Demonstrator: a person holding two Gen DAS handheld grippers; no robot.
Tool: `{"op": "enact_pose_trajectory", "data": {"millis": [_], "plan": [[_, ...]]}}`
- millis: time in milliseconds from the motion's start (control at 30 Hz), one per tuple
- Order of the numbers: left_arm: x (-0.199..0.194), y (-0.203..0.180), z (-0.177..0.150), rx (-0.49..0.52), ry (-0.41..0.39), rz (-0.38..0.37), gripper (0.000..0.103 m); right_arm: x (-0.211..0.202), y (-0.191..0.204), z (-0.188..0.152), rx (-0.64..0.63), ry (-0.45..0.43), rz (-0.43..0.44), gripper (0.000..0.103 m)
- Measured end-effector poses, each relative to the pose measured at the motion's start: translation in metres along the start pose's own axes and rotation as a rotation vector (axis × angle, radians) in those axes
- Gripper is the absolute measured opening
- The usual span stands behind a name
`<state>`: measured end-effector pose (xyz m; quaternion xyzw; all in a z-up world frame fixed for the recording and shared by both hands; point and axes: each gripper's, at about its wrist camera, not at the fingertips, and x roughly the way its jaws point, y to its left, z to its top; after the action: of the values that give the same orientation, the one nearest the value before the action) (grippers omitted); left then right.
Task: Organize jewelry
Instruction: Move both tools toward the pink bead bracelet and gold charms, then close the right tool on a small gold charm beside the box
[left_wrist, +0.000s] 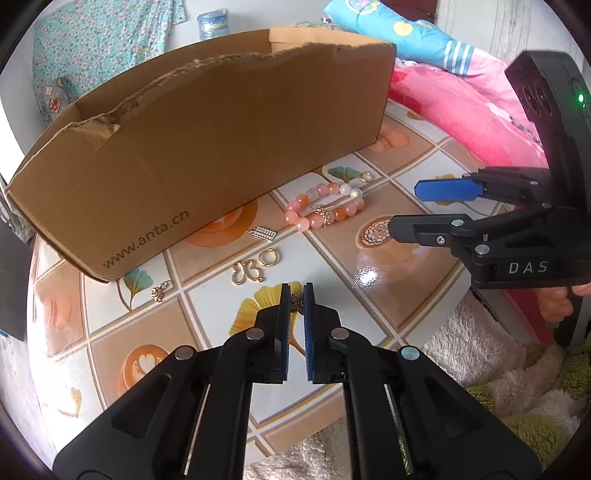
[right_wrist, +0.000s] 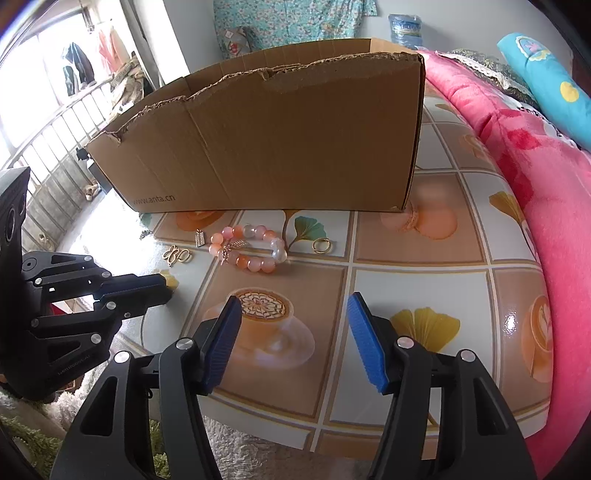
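**A:** Jewelry is strung out on the tiled tabletop (right_wrist: 406, 236) along the front wall of the cardboard box (left_wrist: 207, 155): bead bracelet (left_wrist: 325, 206), gold ring (left_wrist: 269, 257), looped gold charm (left_wrist: 246, 272), silver tag charm (left_wrist: 261, 233), a small gold piece (left_wrist: 159, 291) by the box corner, another ring (right_wrist: 321, 245) off to the bracelet's right.

**B:** Grippers?

**A:** Your left gripper (left_wrist: 296, 301) is nearly closed, pads pinching a small dark filigree piece (left_wrist: 295, 302) right at the tips. Your right gripper (right_wrist: 293, 314) stands spread, nothing between the pads, hanging over the coffee-cup print.

**B:** How will that piece handle?

**A:** Judging by looks: very light, thin, stiff metal, slick. You hold it at the extreme tip, so it could twist or drop out. The bracelet is heavier and floppy; take it across one or two beads, not the dangling charm.

**B:** Clearance?

**A:** The box front wall is tall with a torn, uneven rim; you'd need to lift well over it. Open table lies on the right. Pink blanket (right_wrist: 535, 206) crowds the right edge, and shaggy rug (left_wrist: 480, 354) sits below the near edge, so a dropped piece would probably vanish there.
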<state>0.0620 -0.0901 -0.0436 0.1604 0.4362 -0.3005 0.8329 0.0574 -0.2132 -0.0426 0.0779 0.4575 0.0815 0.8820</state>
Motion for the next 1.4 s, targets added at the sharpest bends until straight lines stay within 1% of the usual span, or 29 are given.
{"op": "enact_pose_trajectory", "data": {"millis": [100,167,200,267,367,433,533,600,700,867,1233,1400], "plan": [[-0.008,0.007,-0.001,-0.020,-0.016,0.015,0.006,-0.006,0.004,0.003,-0.023,-0.025,0.007,0.054],[-0.013,0.015,-0.003,-0.045,-0.021,0.032,0.006,-0.010,0.010,0.005,-0.047,-0.043,0.022,0.048],[-0.015,0.019,-0.005,-0.054,-0.022,0.045,0.006,-0.012,0.015,0.008,-0.063,-0.054,0.045,0.046],[-0.018,0.027,-0.008,-0.073,-0.021,0.071,0.006,-0.011,0.025,0.011,-0.087,-0.061,0.087,0.039],[-0.022,0.042,-0.016,-0.128,-0.024,0.104,0.006,-0.002,0.048,0.016,-0.151,-0.039,0.162,0.029],[-0.024,0.050,-0.020,-0.154,-0.026,0.115,0.006,0.007,0.064,0.018,-0.188,-0.010,0.223,0.026],[-0.025,0.058,-0.026,-0.185,-0.027,0.123,0.006,0.020,0.084,0.020,-0.236,0.032,0.279,0.025],[-0.025,0.061,-0.029,-0.198,-0.028,0.123,0.006,0.029,0.094,0.021,-0.270,0.061,0.292,0.025],[-0.026,0.064,-0.033,-0.209,-0.032,0.115,0.006,0.037,0.101,0.023,-0.292,0.091,0.293,0.025],[-0.025,0.066,-0.038,-0.227,-0.037,0.096,0.006,0.048,0.103,0.027,-0.312,0.136,0.247,0.025],[-0.026,0.076,-0.042,-0.262,-0.057,0.074,0.006,0.054,0.112,0.035,-0.315,0.132,0.153,0.025],[-0.026,0.077,-0.043,-0.267,-0.062,0.072,0.006,0.052,0.125,0.032,-0.308,0.122,0.081,0.025]]}}
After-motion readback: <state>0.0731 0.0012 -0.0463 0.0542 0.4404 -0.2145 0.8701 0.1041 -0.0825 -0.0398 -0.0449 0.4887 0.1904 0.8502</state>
